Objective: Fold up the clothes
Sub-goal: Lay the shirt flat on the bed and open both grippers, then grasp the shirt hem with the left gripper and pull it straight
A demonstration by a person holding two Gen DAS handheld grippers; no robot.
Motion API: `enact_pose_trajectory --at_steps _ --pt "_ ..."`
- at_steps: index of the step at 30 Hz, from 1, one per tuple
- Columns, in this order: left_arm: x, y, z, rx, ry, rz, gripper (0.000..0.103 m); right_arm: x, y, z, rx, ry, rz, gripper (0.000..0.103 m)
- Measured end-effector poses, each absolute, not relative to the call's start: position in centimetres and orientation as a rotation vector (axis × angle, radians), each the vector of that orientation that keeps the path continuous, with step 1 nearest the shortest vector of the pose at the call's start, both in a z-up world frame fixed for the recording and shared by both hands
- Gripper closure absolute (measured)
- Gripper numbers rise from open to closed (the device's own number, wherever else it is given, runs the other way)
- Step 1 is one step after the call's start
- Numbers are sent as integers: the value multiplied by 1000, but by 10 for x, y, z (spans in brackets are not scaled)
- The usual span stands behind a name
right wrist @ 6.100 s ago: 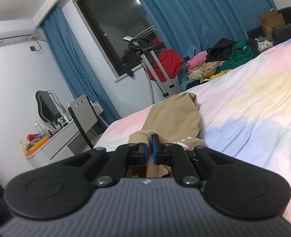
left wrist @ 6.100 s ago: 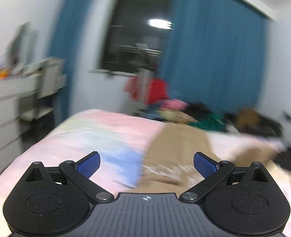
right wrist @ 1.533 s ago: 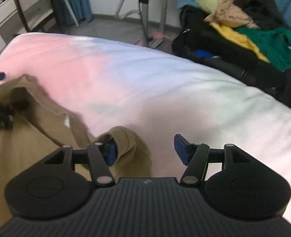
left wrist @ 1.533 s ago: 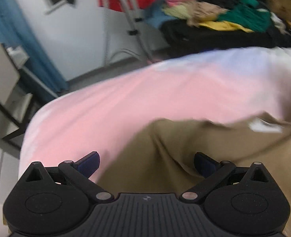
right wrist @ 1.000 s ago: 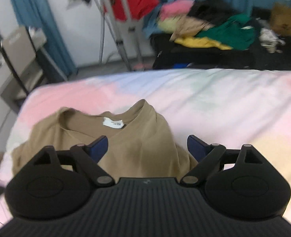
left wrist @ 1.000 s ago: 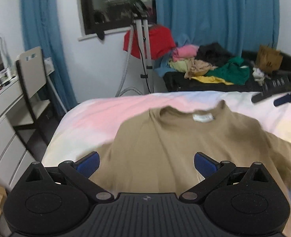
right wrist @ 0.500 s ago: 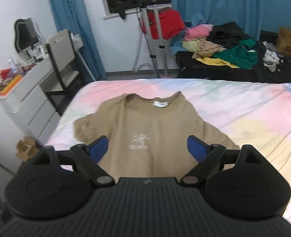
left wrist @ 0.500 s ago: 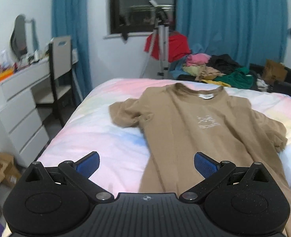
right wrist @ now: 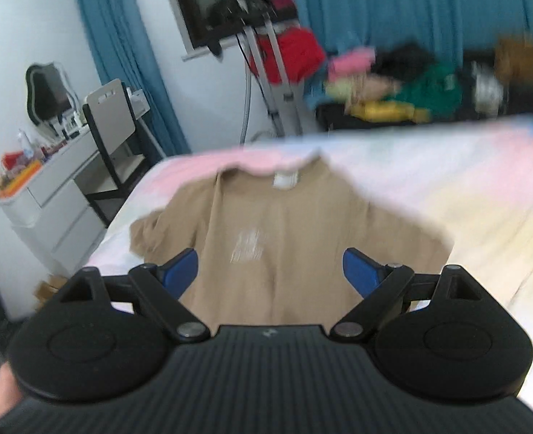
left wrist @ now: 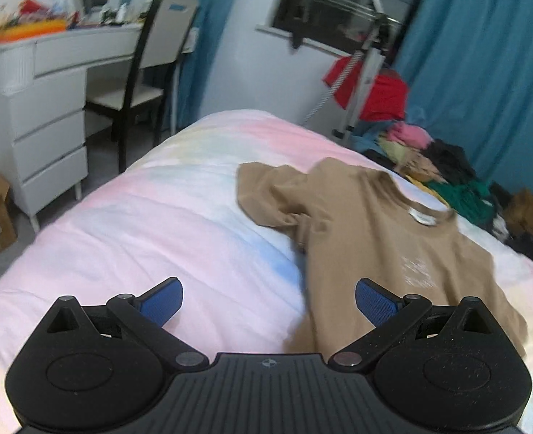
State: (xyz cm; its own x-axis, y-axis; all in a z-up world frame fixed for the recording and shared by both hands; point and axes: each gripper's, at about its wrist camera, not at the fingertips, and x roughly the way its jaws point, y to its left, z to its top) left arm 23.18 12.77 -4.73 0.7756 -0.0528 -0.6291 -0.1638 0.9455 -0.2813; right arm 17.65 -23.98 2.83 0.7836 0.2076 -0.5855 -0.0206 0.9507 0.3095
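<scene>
A tan T-shirt [left wrist: 371, 238] lies spread front-up on the pastel bed [left wrist: 165, 224], collar toward the far end, with its left sleeve bunched. It also shows in the right wrist view [right wrist: 284, 231], blurred. My left gripper [left wrist: 268, 302] is open and empty, above the bed beside the shirt's lower left edge. My right gripper [right wrist: 270, 271] is open and empty, above the shirt's lower part.
A white dresser [left wrist: 38, 115] and a chair [left wrist: 147, 65] stand left of the bed. A tripod stand [left wrist: 364, 72] with red cloth and a pile of clothes [left wrist: 443, 170] lie beyond the far end, before blue curtains.
Both grippers let go of the shirt and drew back from it. The shirt now lies spread on the bed. The left view has swung left and the right view is blurred by motion.
</scene>
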Motion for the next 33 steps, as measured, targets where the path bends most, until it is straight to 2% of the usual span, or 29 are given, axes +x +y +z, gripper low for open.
enact_pose_trajectory --at_steps 6,10,13,14,18,20,21,22,26,33 --pt "281 148 -75 -461 675 140 6 167 -247 -52 436 648 83 14" --pt "314 149 -92 -466 665 133 16 174 -254 -76 519 620 66 14" --pt "336 136 -103 -406 653 135 18 189 -250 -84 472 610 79 14" --pt "343 132 -106 -384 646 138 26 195 -248 -87 449 608 81 14" --pt "364 130 -112 -395 630 142 49 218 -241 -104 354 622 45 14" --pt "371 139 -110 -459 628 140 81 228 -242 -110 391 644 77 14" --pt "374 146 -109 -500 631 134 92 231 -243 -111 406 648 83 14" --pt "378 151 -107 -526 629 130 97 233 -243 -110 414 646 86 14" --pt "389 167 -91 -548 599 127 98 232 -242 -107 395 633 78 14" --pt "415 185 -54 -380 558 322 99 236 -247 -114 444 654 70 14"
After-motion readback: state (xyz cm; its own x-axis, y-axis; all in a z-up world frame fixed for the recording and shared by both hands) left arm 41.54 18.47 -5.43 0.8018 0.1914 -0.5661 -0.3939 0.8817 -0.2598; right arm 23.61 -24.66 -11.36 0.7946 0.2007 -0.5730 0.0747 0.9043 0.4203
